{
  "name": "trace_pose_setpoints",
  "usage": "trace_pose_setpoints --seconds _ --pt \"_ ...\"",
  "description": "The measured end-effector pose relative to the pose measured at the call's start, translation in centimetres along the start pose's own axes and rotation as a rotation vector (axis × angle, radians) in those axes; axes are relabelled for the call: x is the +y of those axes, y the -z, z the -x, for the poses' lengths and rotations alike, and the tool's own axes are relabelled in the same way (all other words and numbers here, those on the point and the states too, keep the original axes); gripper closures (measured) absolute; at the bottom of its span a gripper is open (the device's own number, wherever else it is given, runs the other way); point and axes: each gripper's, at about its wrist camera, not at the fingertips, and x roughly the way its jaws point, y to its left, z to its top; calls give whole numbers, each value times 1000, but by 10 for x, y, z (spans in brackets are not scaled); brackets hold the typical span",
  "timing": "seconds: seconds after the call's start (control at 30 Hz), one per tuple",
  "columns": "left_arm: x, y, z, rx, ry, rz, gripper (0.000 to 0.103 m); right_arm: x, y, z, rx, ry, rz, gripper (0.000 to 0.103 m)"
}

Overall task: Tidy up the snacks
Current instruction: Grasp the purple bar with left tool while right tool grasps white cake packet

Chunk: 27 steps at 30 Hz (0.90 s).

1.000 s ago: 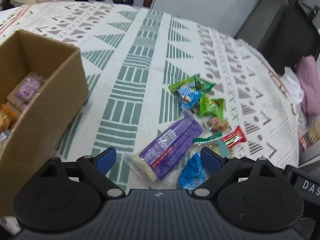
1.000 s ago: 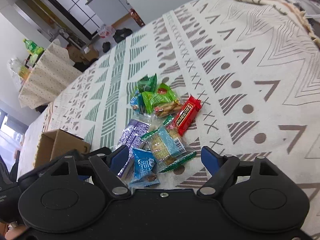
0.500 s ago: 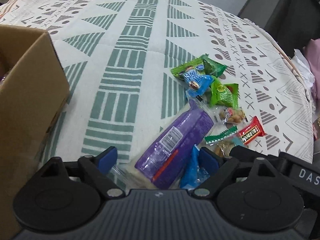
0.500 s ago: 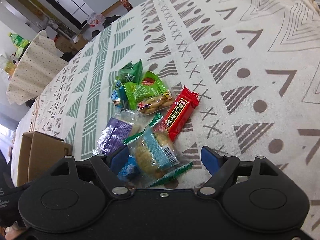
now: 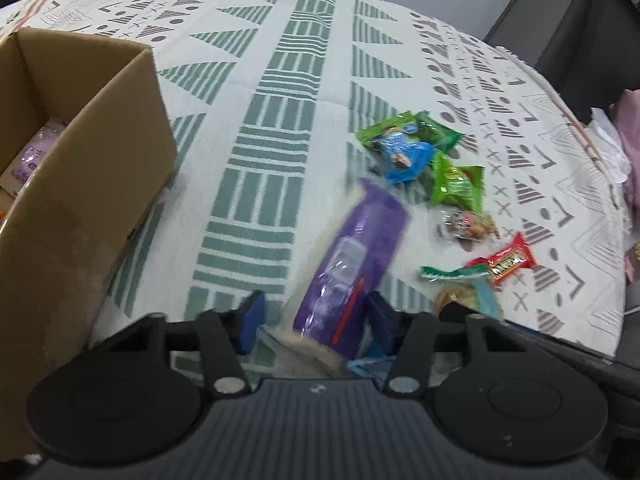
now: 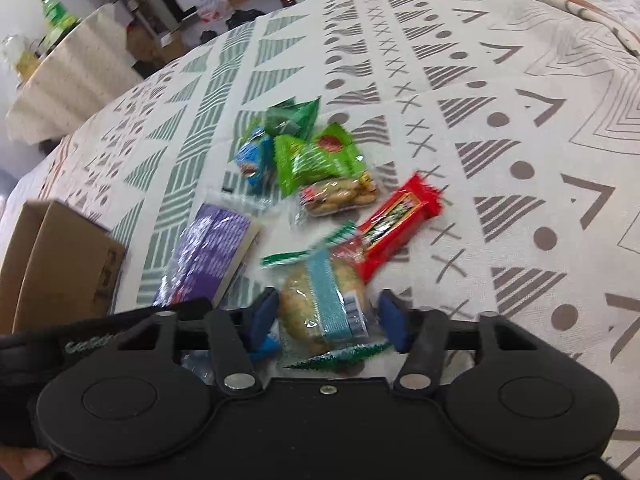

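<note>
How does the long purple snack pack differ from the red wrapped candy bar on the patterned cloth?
The long purple snack pack is much larger than the red wrapped candy bar. The purple pack has clear ends showing a pale filling; the red bar is opaque with a dark label. The purple pack lies between the closing jaws of the left gripper, while the red bar lies clear of both grippers. Both are sealed, elongated, and lie flat on the cloth.

The purple pack (image 5: 352, 264) is blurred, its near end hidden behind the left gripper (image 5: 314, 320). The box (image 5: 80, 168) is cut off at the left edge (contents mostly hidden). Wrapper print is illegible.
</note>
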Motion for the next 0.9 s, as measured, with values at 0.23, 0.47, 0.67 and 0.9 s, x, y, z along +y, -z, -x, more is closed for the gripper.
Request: trace_pose_setpoints --seconds 0.23,0.47,0.67,0.9 --pt "3 9 23 -12 40 31 71 3 2 21 -24 -43 -19 57" --pt "7 14 52 -86 54 40 76 7 4 38 -61 -78 -31 57" --pt "7 14 80 -151 67 35 82 15 4 53 -98 -122 -27 57" --pt "10 17 97 -195 56 37 88 23 6 63 -126 -145 -17 57"
